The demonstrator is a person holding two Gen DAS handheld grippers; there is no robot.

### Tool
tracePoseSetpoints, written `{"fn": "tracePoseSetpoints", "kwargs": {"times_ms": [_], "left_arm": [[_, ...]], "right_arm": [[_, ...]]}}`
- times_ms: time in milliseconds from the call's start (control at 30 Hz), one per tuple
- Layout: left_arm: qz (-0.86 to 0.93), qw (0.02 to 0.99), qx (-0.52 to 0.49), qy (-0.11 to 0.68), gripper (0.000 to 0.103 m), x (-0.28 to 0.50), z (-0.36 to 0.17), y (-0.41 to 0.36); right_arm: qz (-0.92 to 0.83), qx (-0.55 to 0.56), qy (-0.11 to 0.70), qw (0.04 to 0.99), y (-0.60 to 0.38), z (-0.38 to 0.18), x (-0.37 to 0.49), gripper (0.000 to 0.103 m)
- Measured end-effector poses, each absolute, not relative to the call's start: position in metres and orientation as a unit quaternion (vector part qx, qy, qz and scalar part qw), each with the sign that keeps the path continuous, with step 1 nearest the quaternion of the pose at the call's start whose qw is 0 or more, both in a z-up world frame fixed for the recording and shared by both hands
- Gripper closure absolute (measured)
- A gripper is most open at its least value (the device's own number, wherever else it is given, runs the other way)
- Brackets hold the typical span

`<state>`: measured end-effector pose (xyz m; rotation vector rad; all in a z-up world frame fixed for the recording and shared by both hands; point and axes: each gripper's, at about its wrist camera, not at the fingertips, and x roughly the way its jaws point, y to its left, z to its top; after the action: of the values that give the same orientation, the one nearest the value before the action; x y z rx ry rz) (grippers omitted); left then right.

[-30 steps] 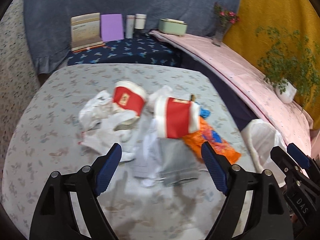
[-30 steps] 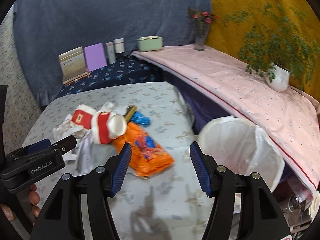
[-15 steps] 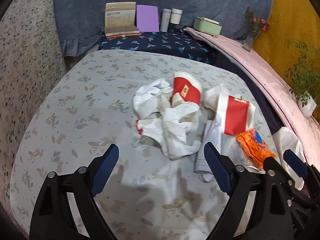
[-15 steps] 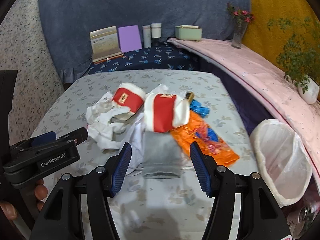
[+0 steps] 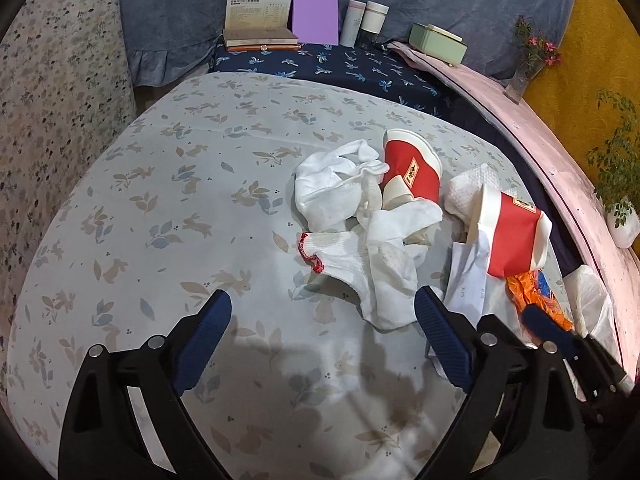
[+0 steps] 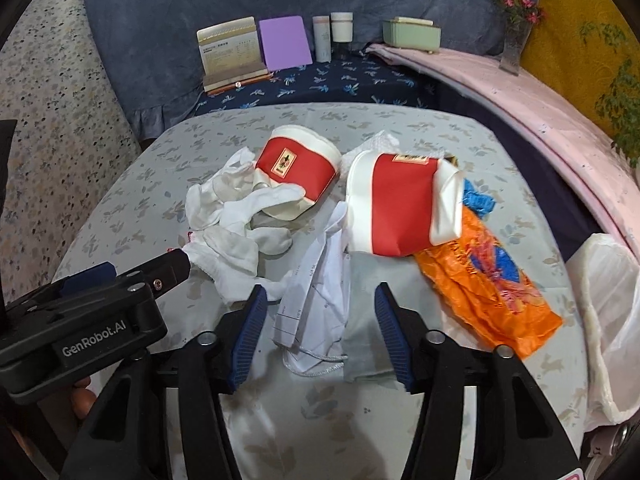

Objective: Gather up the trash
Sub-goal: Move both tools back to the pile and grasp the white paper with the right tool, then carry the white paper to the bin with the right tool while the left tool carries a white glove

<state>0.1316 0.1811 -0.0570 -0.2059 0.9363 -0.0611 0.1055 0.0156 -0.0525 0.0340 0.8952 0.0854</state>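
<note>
A trash pile lies on the leaf-print table (image 5: pixel 168 208): two crushed red-and-white cups (image 6: pixel 298 172) (image 6: pixel 400 208), crumpled white cloths (image 5: pixel 352 216), a white receipt (image 6: pixel 316 284), a grey scrap (image 6: pixel 360 292) and an orange wrapper (image 6: pixel 488 280). My left gripper (image 5: pixel 324 320) hovers just short of the white cloths, its jaws opening with nothing between them. My right gripper (image 6: pixel 320 320) hangs low over the receipt and grey scrap. Its jaws are closing, and the paper lies between the pads untouched. A white bin bag (image 6: pixel 612 320) gapes at the table's right edge.
Behind the table, a dark blue patterned surface carries a booklet (image 5: pixel 258 16), a purple card (image 5: pixel 314 16), two bottles (image 5: pixel 364 22) and a green box (image 5: pixel 438 42). A pink-covered ledge (image 6: pixel 520 96) with a vase and a potted plant runs along the right.
Both grippers have dropped closer to the table. The left one swung left, from over the cups to the white cloths, and spread wider. The right one moved from the orange wrapper to the receipt, narrowing.
</note>
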Motion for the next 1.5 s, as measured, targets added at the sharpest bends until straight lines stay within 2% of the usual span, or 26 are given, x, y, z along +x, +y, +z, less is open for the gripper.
{"fn": "tracePoseSetpoints", "kwargs": {"times_ms": [167,300,333,467,533,633,767,867,1500], "left_arm": [[-0.036,0.88,-0.109,0.461,0.014,0.146,-0.065,0.18],[-0.047,0.876,-0.11,0.467,0.014,0.157,-0.069,0.171],[-0.049,0.875,-0.107,0.469,0.014,0.161,-0.071,0.168],[-0.058,0.87,-0.105,0.479,0.018,0.171,-0.079,0.158],[-0.065,0.866,-0.105,0.484,0.026,0.173,-0.082,0.155],[-0.074,0.86,-0.106,0.493,0.043,0.176,-0.086,0.15],[-0.092,0.856,-0.105,0.497,0.078,0.173,-0.085,0.146],[-0.096,0.857,-0.103,0.495,0.091,0.169,-0.08,0.146],[-0.133,0.889,-0.089,0.428,0.093,0.11,-0.005,0.12]], "right_arm": [[0.055,0.023,0.452,0.89,0.019,-0.069,0.118,0.066],[0.07,0.022,0.461,0.884,0.022,-0.078,0.122,0.088],[0.074,0.025,0.461,0.884,0.022,-0.078,0.122,0.091],[0.085,0.028,0.456,0.886,0.022,-0.077,0.12,0.093],[0.091,0.034,0.455,0.885,0.019,-0.076,0.119,0.096],[0.096,0.041,0.453,0.885,0.015,-0.074,0.117,0.098],[0.102,0.043,0.444,0.889,0.013,-0.068,0.112,0.1],[0.104,0.043,0.433,0.894,0.012,-0.06,0.106,0.101],[0.067,0.063,0.341,0.936,-0.032,0.015,0.05,0.101]]}}
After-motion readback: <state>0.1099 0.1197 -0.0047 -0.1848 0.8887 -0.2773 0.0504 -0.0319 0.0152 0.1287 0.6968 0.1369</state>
